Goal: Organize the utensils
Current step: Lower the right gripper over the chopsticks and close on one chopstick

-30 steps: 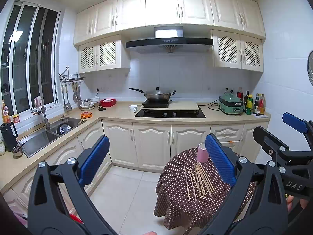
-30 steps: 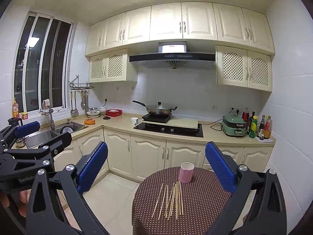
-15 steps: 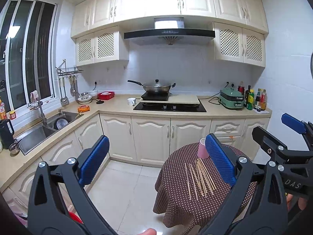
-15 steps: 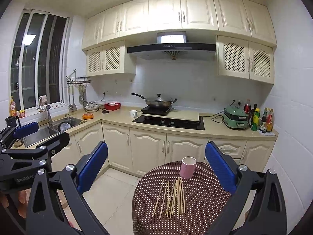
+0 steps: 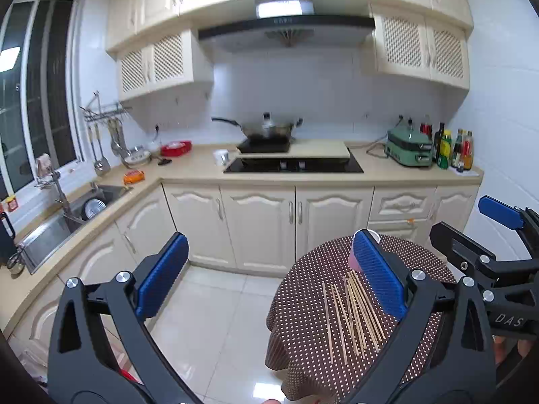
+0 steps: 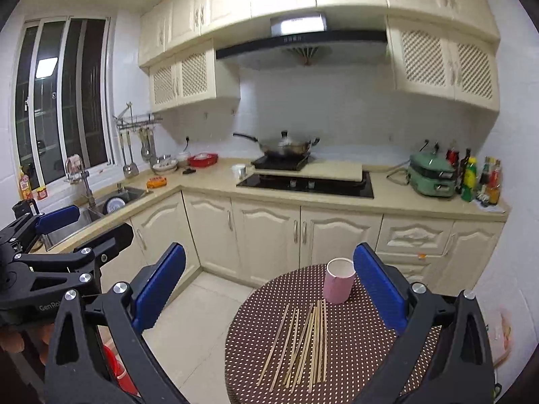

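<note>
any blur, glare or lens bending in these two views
Left wrist view: strong fisheye bending of the cabinets, glare on the floor tiles, chopsticks sharp. Right wrist view: same bending, slight blur on the wok, bright range hood panel.

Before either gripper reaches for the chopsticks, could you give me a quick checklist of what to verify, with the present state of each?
1. Left gripper open and empty: ok.
2. Right gripper open and empty: ok.
3. Pink cup upright, mouth open: ok.
4. Chopsticks loose on the round table, none in the cup yet: ok.
5. Chopsticks separated enough to pinch one alone: not ok, several overlap.
6. Cup empty inside: cannot tell.
</note>
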Motion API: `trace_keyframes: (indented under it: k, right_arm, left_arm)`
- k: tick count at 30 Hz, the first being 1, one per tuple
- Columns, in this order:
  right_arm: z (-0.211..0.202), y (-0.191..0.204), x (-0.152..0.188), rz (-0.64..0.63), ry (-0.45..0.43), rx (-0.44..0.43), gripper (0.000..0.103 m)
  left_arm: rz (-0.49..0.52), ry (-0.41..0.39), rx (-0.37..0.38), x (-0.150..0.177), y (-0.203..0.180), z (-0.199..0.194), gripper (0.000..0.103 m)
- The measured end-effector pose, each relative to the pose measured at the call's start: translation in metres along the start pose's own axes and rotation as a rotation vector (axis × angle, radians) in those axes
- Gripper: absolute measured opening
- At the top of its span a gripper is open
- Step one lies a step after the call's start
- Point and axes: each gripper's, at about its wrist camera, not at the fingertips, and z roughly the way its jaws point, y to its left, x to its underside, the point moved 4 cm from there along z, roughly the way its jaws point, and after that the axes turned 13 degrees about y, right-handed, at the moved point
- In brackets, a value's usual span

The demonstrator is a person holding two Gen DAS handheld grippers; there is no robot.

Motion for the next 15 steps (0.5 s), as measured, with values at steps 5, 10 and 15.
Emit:
trace_keyframes:
  k: [5, 10, 15]
  right_arm:
    - [0.077, -0.036, -0.001, 0.02, 0.157, -0.011, 0.096]
    - [0.141, -0.07, 0.023, 0.036, 0.311, 0.041, 0.096]
    - [0.201, -0.102, 0.061, 0.082, 0.508, 0.036, 0.092]
  left_arm:
    - [-0.014, 0.163, 0.082, -0.006, -0.015, 0.082, 0.096]
    - [-0.045, 0.366, 0.133, 0.011, -0.031, 0.178, 0.096]
    - [-0.078, 0.556, 0.175, 0.041, -0.046, 0.254, 0.094]
